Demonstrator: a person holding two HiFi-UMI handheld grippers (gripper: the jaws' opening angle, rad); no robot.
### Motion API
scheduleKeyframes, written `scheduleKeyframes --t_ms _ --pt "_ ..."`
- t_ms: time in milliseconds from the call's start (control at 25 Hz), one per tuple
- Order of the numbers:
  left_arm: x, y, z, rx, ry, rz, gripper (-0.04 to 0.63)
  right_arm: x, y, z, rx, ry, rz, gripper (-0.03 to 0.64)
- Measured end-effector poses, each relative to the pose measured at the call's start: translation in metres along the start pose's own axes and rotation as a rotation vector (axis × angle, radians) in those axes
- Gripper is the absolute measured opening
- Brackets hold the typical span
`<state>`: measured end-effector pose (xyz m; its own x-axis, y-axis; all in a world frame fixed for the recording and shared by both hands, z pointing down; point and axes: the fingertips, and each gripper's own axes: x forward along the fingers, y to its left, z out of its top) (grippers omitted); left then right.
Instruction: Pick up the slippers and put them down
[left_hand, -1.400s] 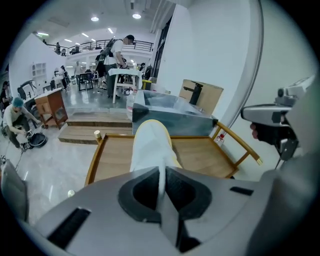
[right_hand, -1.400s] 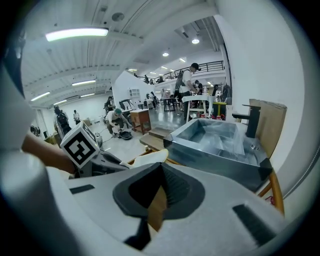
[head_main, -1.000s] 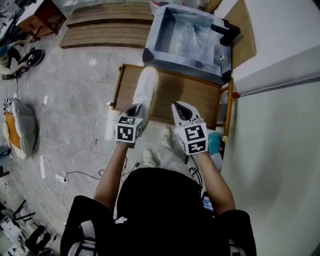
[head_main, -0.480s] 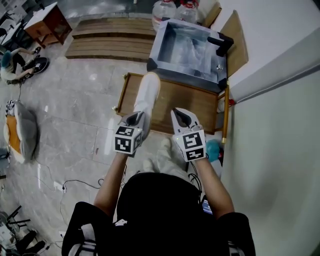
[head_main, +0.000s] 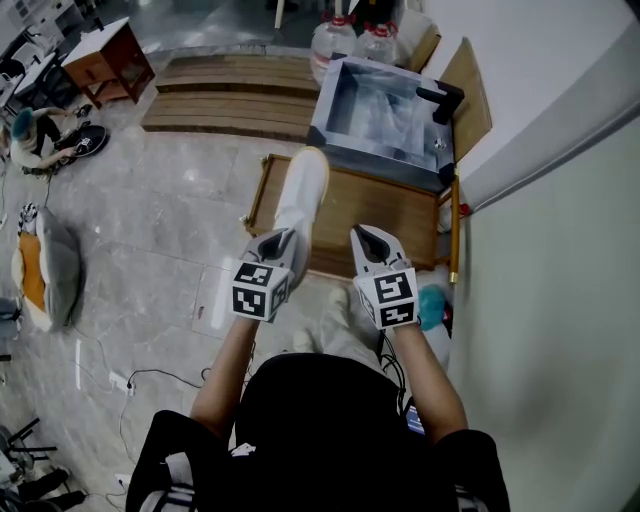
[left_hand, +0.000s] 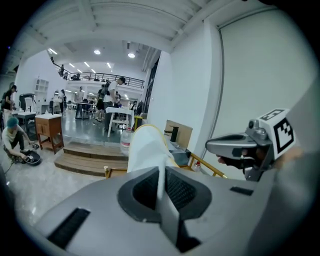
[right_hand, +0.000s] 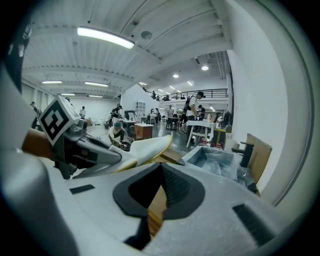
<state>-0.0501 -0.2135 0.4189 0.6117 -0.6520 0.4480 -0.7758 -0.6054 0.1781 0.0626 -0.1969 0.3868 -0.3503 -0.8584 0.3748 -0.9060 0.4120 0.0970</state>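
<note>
The left gripper's (left_hand: 160, 172) two jaws are pressed onto the thin edge of one slipper (left_hand: 146, 149), which stands on edge between the pads and reaches forward past the fingertips. The right gripper's (right_hand: 160, 167) two jaws are pressed together at the tips, and we see nothing between them. Only a strip of brown wood shows through the slit behind the tips.

In the head view we count one slipper (head_main: 303, 185). It is white with a yellow rim, and its near end is pinched in the left gripper (head_main: 280, 238). It is off the floor, above the near left part of one low wooden board (head_main: 385, 205). The right gripper (head_main: 368, 236) is just beside the left one, apart from the slipper and also above the board. Each gripper carries one marker cube at its rear.

Past the board stands one grey open box (head_main: 375, 160), touching or just beside the board's far edge. Two water bottles (head_main: 334, 38) stand behind the box. To the left of the box lie wooden steps (head_main: 225, 95), with one small wooden table (head_main: 105, 62) further left. One person (head_main: 35, 135) crouches on the floor near that table.
</note>
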Motion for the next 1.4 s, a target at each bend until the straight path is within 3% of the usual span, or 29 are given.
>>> scheduleKeyframes --t_ms 280,600,920,1400 --pt "-0.037 -0.01 0.008 0.025 -0.068 -0.016 0.018 -0.023 0.016 0.01 -0.001 -0.031 -0.041 -0.011" --pt "-0.06 -0.012 0.01 0.068 -0.058 -0.007 0.018 -0.033 0.022 0.02 -0.022 -0.059 -0.057 -0.011" --pt "-0.064 -0.026 0.027 0.065 -0.11 0.002 0.018 -0.047 0.021 0.023 -0.028 -0.076 -0.047 -0.011" --pt "-0.101 -0.078 0.032 0.074 -0.129 0.035 0.018 -0.103 0.013 0.025 -0.03 -0.104 -0.036 -0.011"
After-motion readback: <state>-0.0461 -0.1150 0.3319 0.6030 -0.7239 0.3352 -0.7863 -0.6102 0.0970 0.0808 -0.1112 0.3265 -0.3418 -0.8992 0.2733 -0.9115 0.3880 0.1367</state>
